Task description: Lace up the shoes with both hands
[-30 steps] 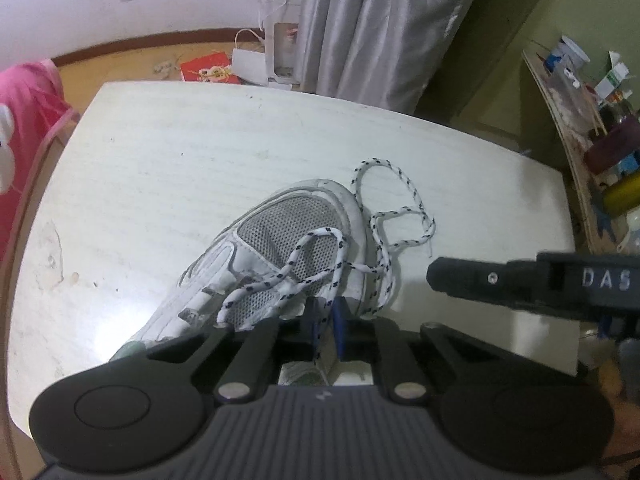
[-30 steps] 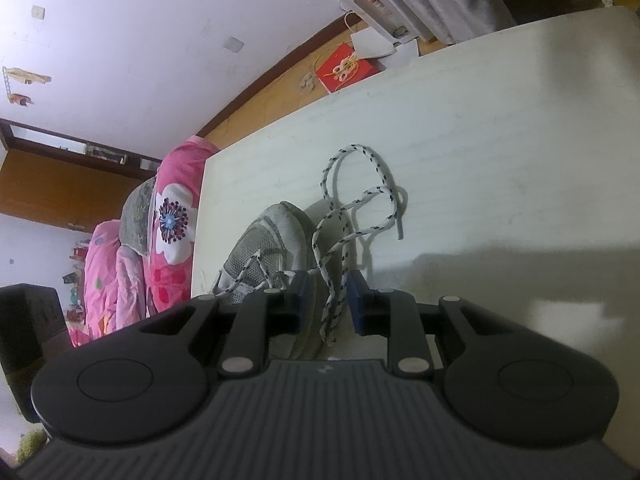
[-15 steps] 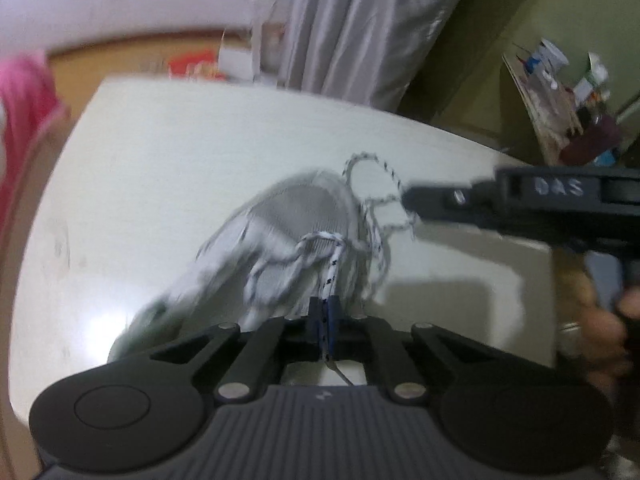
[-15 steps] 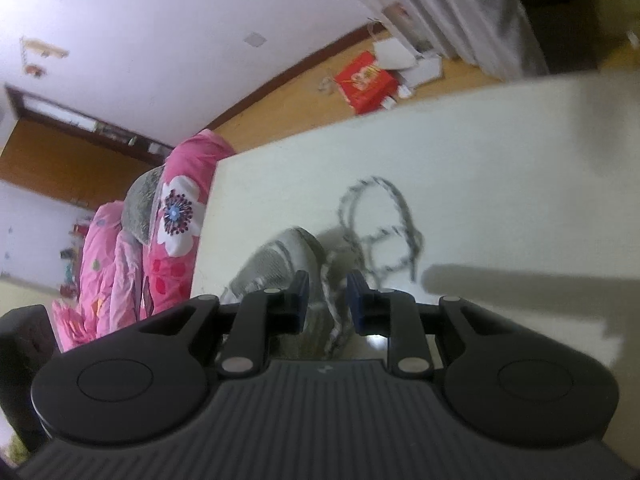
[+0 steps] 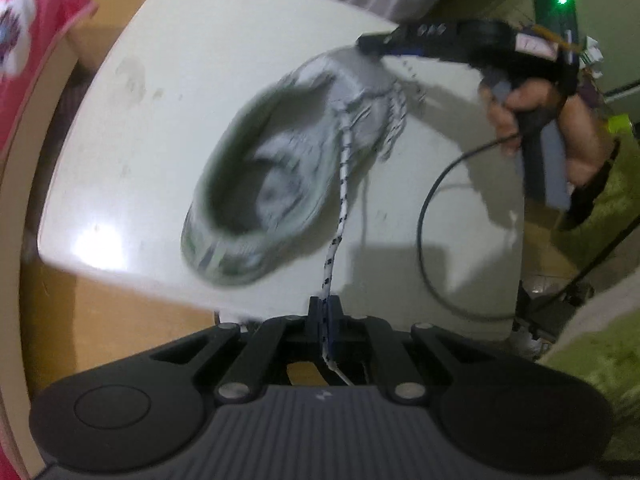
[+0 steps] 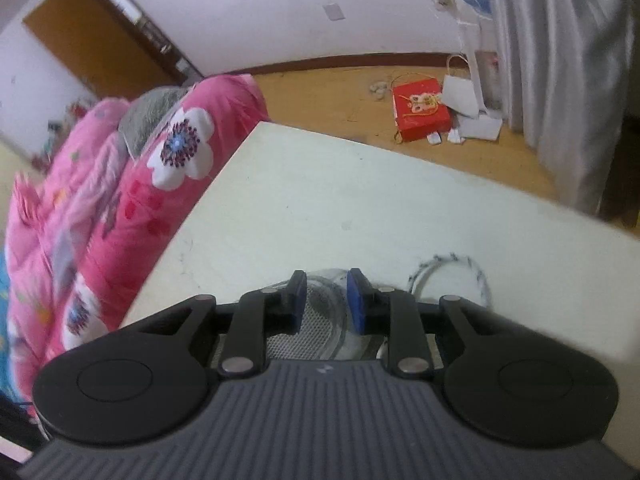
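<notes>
Closest to the left wrist camera, the left gripper point(image 5: 325, 312) is clenched on the lace point(image 5: 340, 208): its two dark pads meet with the white, dark-flecked cord pinched between them, and a short tip of the cord pokes out behind the pads toward the camera. From the pads the lace runs up and away in a nearly straight line to the shoe point(image 5: 280, 168), reaching it at the eyelet area.

The shoe is a pale grey and white sneaker, blurred in this view. Its heel opening faces the left gripper and its toe points away. It is over the white table point(image 5: 168, 80), just past the near edge; the blur hides whether its sole rests flat. More loops of lace bunch on the side of the shoe nearer the other tool.

Beyond the shoe's toe, the right gripper point(image 5: 370, 43) appears in the left view, with its tip at the toe end. The right hand point(image 5: 536, 116) grips its handle, and a black cable point(image 5: 424, 216) loops down from it across the table.

In the right wrist view, the right gripper point(image 6: 326, 300) has its blue-faced pads standing apart, with the mesh toe of the shoe point(image 6: 320, 320) below and between them. Whether the pads touch or hold anything cannot be told. A loop of lace point(image 6: 452, 264) lies on the table point(image 6: 320, 184) just right of the pads.

Farther off are a pink flowered quilt point(image 6: 132, 184), a red box point(image 6: 420, 112) on the wooden floor, and a grey curtain point(image 6: 560, 60).
</notes>
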Demonstrator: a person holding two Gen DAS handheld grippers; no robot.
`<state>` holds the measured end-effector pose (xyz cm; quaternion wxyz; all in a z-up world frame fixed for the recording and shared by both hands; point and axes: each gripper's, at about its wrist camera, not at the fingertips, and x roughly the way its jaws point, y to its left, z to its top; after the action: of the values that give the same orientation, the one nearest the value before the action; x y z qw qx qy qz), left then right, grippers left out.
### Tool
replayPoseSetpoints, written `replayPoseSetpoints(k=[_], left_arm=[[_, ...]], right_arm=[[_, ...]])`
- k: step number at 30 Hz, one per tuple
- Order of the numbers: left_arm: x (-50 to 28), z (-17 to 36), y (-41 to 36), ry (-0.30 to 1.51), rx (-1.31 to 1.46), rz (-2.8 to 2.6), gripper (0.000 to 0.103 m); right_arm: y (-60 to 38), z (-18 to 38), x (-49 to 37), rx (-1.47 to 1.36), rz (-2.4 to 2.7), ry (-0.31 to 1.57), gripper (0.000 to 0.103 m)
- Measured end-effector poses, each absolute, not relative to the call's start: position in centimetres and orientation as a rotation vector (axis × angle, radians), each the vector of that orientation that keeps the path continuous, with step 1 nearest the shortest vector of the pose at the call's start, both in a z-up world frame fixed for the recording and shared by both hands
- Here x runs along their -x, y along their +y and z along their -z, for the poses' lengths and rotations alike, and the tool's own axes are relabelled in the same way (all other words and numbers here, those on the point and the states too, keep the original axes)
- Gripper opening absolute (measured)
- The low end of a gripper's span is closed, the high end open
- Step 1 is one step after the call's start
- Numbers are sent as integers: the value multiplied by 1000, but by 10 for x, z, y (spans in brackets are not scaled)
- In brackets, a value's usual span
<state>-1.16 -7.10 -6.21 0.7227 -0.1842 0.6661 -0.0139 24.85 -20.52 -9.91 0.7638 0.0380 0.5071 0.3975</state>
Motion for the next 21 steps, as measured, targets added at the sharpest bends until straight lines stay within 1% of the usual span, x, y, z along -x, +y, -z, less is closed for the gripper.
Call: replayPoseSetpoints(k=[6, 21], left_arm=[[32, 65, -55, 1471, 402, 5, 2], [76, 65, -22, 1523, 265, -56, 2]], right_arm=[[-194, 97, -251, -10, -813, 1131, 23], [-186, 91, -235, 88, -761, 1102, 24]])
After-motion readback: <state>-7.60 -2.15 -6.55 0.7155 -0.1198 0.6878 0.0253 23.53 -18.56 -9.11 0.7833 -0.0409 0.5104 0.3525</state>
